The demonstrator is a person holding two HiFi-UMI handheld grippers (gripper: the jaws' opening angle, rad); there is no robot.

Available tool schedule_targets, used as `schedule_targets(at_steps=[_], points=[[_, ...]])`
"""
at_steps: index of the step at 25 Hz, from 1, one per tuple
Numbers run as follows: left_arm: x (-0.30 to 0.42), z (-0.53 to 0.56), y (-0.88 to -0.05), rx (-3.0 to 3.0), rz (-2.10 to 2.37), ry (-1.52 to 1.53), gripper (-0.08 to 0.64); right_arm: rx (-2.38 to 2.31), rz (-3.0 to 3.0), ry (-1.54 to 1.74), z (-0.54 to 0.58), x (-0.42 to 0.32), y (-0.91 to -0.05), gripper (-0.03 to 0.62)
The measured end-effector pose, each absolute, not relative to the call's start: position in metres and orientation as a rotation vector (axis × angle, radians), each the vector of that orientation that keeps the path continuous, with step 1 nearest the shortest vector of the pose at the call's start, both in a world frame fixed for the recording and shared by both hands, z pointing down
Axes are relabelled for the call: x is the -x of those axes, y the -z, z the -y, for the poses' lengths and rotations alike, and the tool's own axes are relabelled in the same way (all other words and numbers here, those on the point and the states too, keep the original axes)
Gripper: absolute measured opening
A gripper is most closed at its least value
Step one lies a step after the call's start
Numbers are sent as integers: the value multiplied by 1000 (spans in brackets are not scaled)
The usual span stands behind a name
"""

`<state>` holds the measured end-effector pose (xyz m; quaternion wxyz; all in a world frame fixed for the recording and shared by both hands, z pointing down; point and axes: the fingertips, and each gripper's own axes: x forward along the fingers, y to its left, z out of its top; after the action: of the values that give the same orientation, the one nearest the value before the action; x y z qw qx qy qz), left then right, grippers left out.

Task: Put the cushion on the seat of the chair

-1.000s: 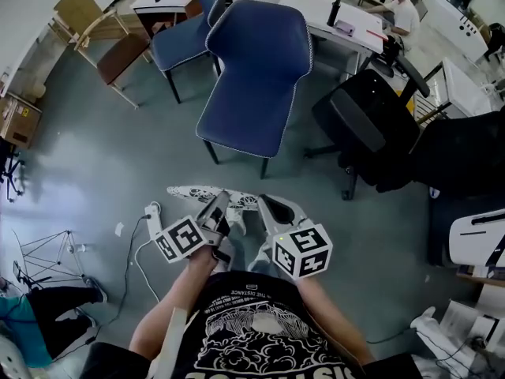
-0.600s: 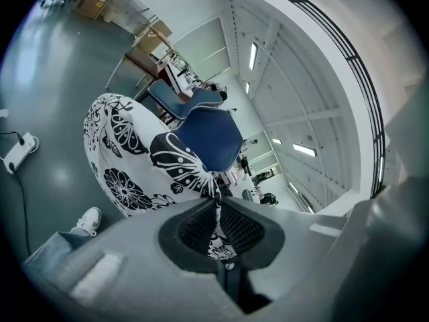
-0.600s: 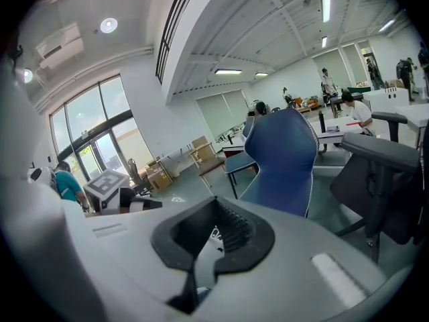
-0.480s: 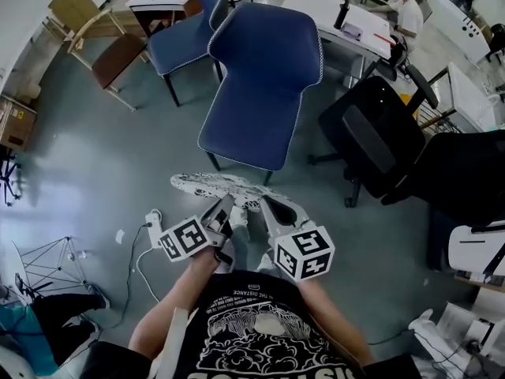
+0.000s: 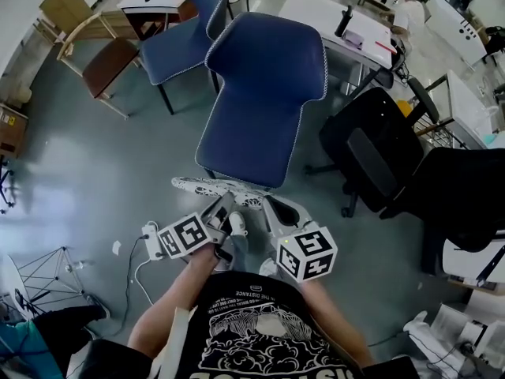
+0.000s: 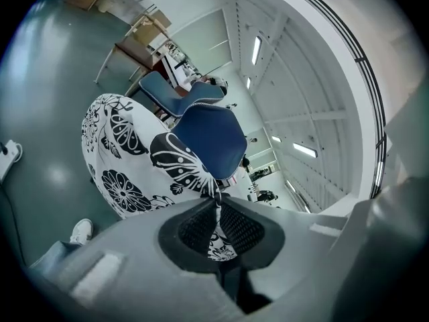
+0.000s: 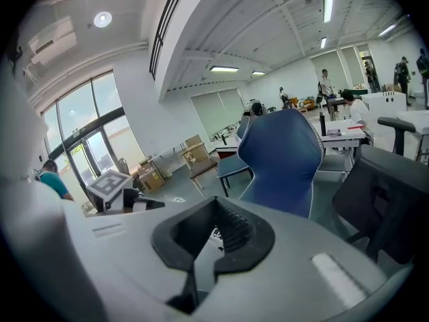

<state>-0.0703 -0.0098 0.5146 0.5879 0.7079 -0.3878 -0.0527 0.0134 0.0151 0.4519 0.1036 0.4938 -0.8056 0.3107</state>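
Observation:
A white cushion (image 5: 207, 186) with black flower print hangs just in front of the blue chair (image 5: 248, 144), close to its seat's front edge. My left gripper (image 5: 225, 205) is shut on the cushion's near edge. In the left gripper view the fabric (image 6: 127, 159) is pinched between the pads (image 6: 216, 203), and the chair (image 6: 208, 139) rises behind it. My right gripper (image 5: 267, 204) holds the same edge beside it. In the right gripper view a sliver of printed fabric sits between its near-closed pads (image 7: 213, 232), and the chair (image 7: 281, 159) stands straight ahead.
A second blue chair (image 5: 177, 38) and a wooden chair (image 5: 106, 58) stand at the back left. A black office chair (image 5: 371, 148) is right of the blue chair. White desks (image 5: 316, 10) lie behind. A power strip with cable (image 5: 150, 239) lies on the floor by my feet.
Both grippers have carried the cushion forward toward the blue chair, which now looks larger and nearer in the head view. The grips have not changed.

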Motion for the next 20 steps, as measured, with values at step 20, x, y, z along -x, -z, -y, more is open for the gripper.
schedule_targets(at_steps=[20], points=[[36,125,-522,-1694,693,59,15,-1587,2219,-902,71,-20,-465,-3]])
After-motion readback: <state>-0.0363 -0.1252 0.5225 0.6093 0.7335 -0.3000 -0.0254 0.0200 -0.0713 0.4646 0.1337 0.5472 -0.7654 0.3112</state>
